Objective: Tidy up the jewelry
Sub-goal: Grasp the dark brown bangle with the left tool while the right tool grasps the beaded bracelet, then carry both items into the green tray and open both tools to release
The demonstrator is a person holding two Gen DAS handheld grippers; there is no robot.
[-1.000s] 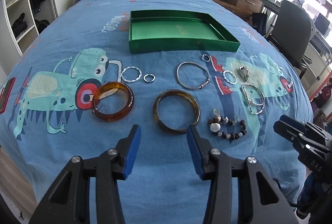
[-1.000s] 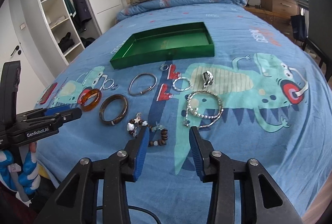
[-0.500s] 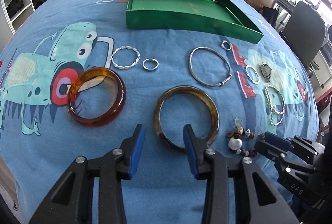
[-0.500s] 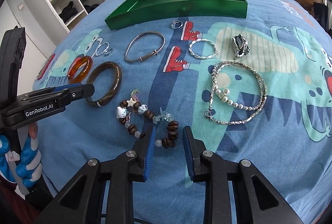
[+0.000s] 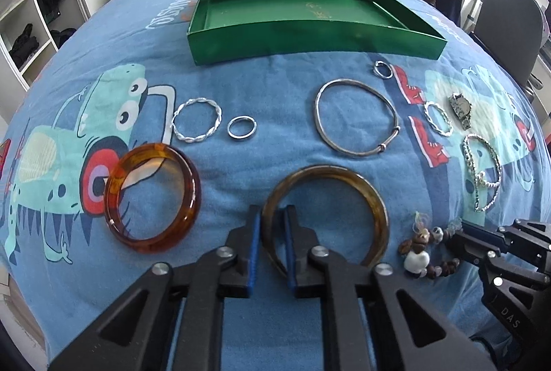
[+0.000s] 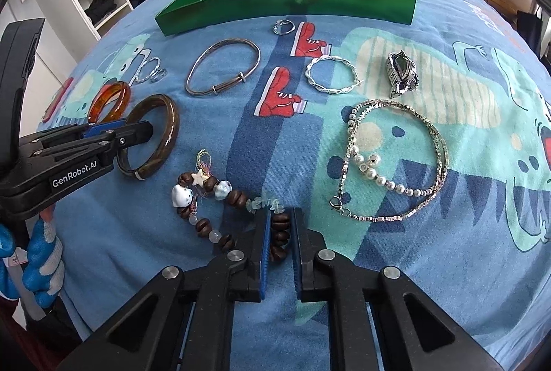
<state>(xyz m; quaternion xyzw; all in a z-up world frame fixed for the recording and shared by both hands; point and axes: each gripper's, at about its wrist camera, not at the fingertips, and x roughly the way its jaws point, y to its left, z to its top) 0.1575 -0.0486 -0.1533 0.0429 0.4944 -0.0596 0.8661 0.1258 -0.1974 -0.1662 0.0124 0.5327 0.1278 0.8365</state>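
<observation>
My left gripper [image 5: 272, 216] is shut on the near left rim of the dark brown bangle [image 5: 372, 199], which lies on the blue bedspread; both also show in the right wrist view, gripper [image 6: 137, 131], bangle [image 6: 168, 126]. My right gripper [image 6: 279, 219] is shut on the brown beads of the beaded bracelet [image 6: 206, 185], which lies on the bed; that bracelet also shows in the left wrist view [image 5: 418, 248]. An empty green tray [image 5: 310, 37] stands farther back on the bed.
An amber bangle [image 5: 151, 195], a twisted silver bracelet [image 5: 196, 123], a small ring [image 5: 242, 128], a silver bangle [image 5: 358, 116], a second ring [image 5: 383, 70], a watch [image 6: 401, 71], a twisted ring [image 6: 332, 75] and a pearl chain [image 6: 396, 164] lie around. A chair [image 5: 506, 16] stands right.
Both grippers moved down and forward to the bed and closed: the left onto the brown bangle's rim, the right onto the beaded bracelet.
</observation>
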